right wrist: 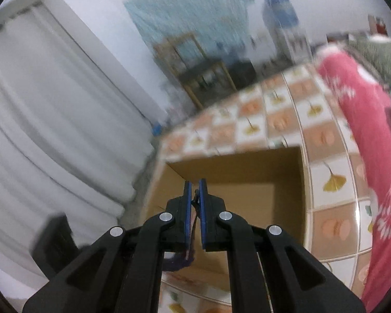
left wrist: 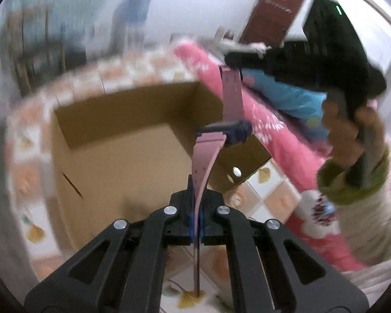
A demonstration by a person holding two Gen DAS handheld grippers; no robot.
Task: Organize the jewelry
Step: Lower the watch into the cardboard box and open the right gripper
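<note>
In the left wrist view my left gripper (left wrist: pixel 196 198) is shut on the lower end of a pink watch strap (left wrist: pixel 204 156). The watch's dark case (left wrist: pixel 230 130) hangs over an open cardboard box (left wrist: pixel 122 140). The upper strap (left wrist: pixel 232 94) runs up to my right gripper (left wrist: pixel 236 66), which is shut on its end. In the right wrist view my right gripper (right wrist: pixel 194 185) is nearly shut, with a thin dark strap end between the pads and purple strap (right wrist: pixel 179 260) hanging below. The box (right wrist: pixel 237 182) lies below it.
The box stands on a floor of orange and white leaf-pattern tiles (right wrist: pixel 286 114). A bed with a pink cover (left wrist: pixel 260 120) and a blue pillow (left wrist: pixel 292 96) lies to the right. White curtains (right wrist: pixel 52 130) hang on the left in the right wrist view. A wooden shelf (right wrist: pixel 198 70) stands at the back.
</note>
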